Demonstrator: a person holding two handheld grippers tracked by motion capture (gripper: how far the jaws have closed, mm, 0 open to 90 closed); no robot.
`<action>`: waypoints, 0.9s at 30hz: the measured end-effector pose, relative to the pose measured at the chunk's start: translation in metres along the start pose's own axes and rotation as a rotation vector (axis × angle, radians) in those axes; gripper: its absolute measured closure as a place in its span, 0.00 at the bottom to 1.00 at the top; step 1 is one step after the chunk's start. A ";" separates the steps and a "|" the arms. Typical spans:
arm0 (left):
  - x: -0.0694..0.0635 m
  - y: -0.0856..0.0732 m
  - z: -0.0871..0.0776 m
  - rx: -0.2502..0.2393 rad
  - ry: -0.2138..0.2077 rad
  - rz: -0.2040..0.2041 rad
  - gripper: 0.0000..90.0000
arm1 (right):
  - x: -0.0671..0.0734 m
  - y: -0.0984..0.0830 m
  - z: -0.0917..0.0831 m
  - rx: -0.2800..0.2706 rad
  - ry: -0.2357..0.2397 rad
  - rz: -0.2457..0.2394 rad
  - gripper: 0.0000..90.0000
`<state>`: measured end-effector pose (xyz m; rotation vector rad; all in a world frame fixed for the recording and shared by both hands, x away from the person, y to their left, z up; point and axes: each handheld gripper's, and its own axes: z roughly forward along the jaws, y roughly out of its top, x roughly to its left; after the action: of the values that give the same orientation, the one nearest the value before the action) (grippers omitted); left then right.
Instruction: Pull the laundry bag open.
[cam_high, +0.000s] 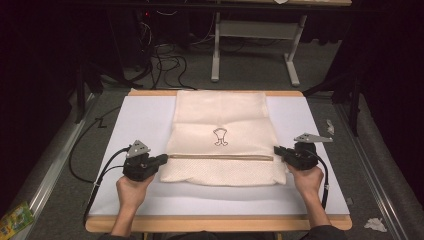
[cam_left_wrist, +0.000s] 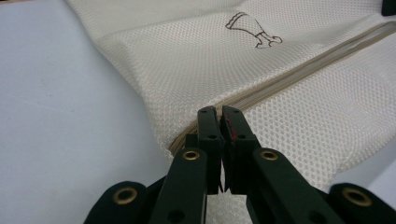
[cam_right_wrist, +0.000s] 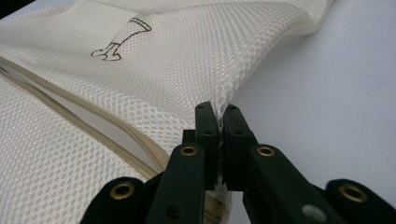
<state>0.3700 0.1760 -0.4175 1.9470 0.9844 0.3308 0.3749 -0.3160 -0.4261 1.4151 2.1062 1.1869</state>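
High view: cream mesh bag (cam_high: 222, 137) spread flat over white sheet (cam_high: 140, 120) on the table, far edge toward 12 o'clock, near edge toward 6 o'clock. Beige zipper (cam_high: 220, 157) across the lower part of the bag, running 9 to 3 o'clock, a small dark printed emblem (cam_high: 220, 136) just beyond it toward 12. Left gripper (cam_high: 164, 159) at the bag's 9 o'clock edge, level with the zipper's end, held by left hand (cam_high: 131, 192) coming in from 6 o'clock. Right gripper (cam_high: 276, 150) at the 3 o'clock edge, opposite end of the zipper, held by right hand (cam_high: 306, 181).

Left gripper view: jaws pressed together at the corner where the zipper (cam_left_wrist: 299, 70) meets the bag's side – mesh (cam_left_wrist: 187, 60) pinched between them, red pad showing on one jaw, emblem (cam_left_wrist: 254, 30) off toward 1 o'clock.

Right gripper view: jaws pressed together on a raised fold of mesh (cam_right_wrist: 187, 60) at the bag's edge – fabric pulled up into a ridge running toward 1 o'clock, zipper (cam_right_wrist: 93, 121) slanting off toward 9 o'clock, slightly parted with pale lining visible, emblem (cam_right_wrist: 122, 39) toward 11 o'clock. White sheet (cam_right_wrist: 336, 93) bare beside the bag at 3 o'clock.
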 end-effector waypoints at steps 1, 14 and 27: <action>0.000 0.000 0.000 0.000 0.002 0.001 0.97 | 0.001 0.000 0.000 0.004 -0.004 -0.007 0.98; 0.005 0.000 -0.001 -0.004 0.026 -0.008 0.97 | -0.009 0.000 -0.006 -0.001 -0.023 -0.006 0.98; 0.004 -0.004 0.004 0.012 0.025 -0.005 0.97 | -0.012 0.001 -0.010 -0.005 -0.030 0.003 0.98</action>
<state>0.3726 0.1780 -0.4237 1.9550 1.0088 0.3477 0.3742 -0.3313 -0.4217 1.4257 2.0798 1.1641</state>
